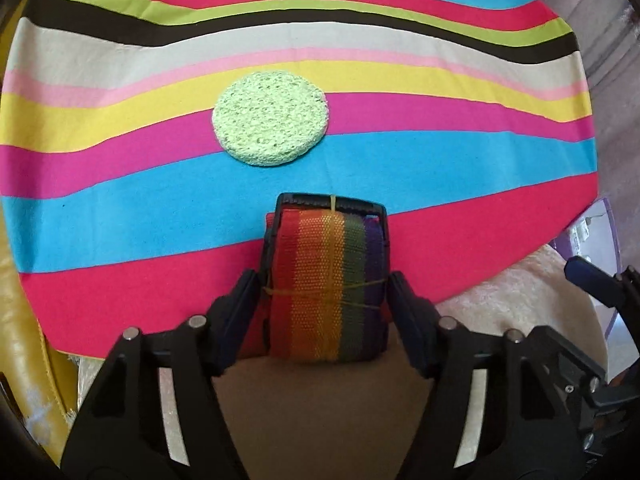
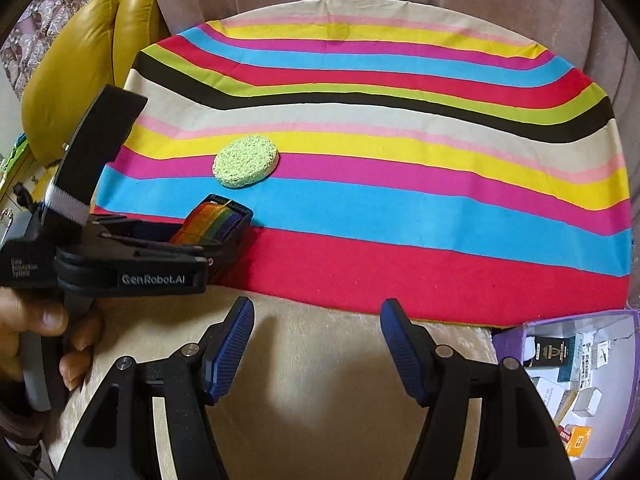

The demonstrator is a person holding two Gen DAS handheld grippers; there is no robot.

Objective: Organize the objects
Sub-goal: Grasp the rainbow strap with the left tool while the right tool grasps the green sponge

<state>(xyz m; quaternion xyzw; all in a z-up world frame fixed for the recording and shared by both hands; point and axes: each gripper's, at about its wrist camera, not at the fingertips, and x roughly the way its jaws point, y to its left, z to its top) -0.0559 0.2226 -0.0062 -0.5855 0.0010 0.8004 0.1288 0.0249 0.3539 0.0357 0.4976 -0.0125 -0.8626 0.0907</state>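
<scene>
The left hand-held gripper (image 1: 324, 292) squeezes a rolled rainbow luggage strap (image 1: 326, 280) by its sides, at the near edge of the striped cloth (image 1: 460, 152). The roll looks soft and light, with a hard black buckle (image 1: 332, 202) in front, so the woven middle is the best place to hold. The right hand-held gripper (image 2: 318, 344) is open and holds nothing. A round green sponge (image 1: 271, 118) lies near, just ahead. A purple box (image 2: 580, 380) sits off to the right.
</scene>
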